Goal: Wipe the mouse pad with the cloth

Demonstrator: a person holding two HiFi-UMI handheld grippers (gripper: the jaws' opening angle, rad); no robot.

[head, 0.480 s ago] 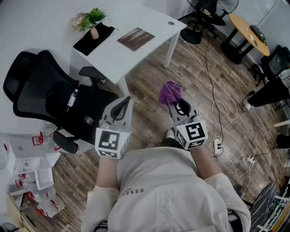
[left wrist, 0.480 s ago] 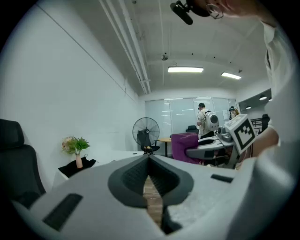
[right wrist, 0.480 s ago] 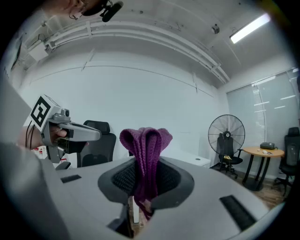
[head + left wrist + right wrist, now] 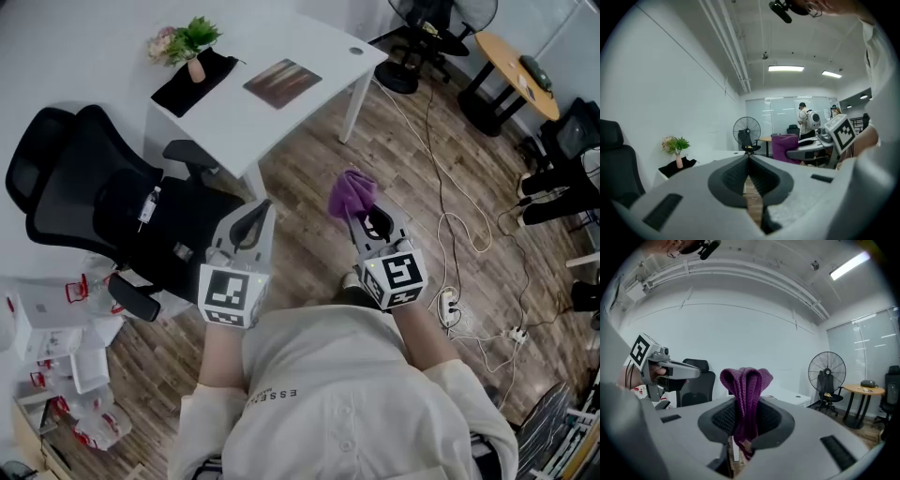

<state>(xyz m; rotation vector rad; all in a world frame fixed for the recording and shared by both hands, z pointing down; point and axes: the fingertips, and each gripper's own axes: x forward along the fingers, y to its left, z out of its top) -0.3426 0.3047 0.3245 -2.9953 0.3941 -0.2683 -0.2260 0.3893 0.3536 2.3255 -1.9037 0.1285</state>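
Approach step: right gripper pinching crumpled purple knit cloth, left gripper pressed together, empty; next, likely carry cloth toward brown rectangular mouse pad at 11 o'clock.

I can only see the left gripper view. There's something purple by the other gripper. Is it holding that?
Observer: Yes. In the right gripper view, the right gripper is shut on a purple cloth that sticks up out of its jaws.
Operator: Where's the mouse pad? I just see a plant.
Observer: The head view shows the mouse pad lying flat on the white desk, to the right of the plant.
Operator: Is there anything on the floor?
Observer: Yes. In the head view, white cables trail over the wood floor to the right of the desk.
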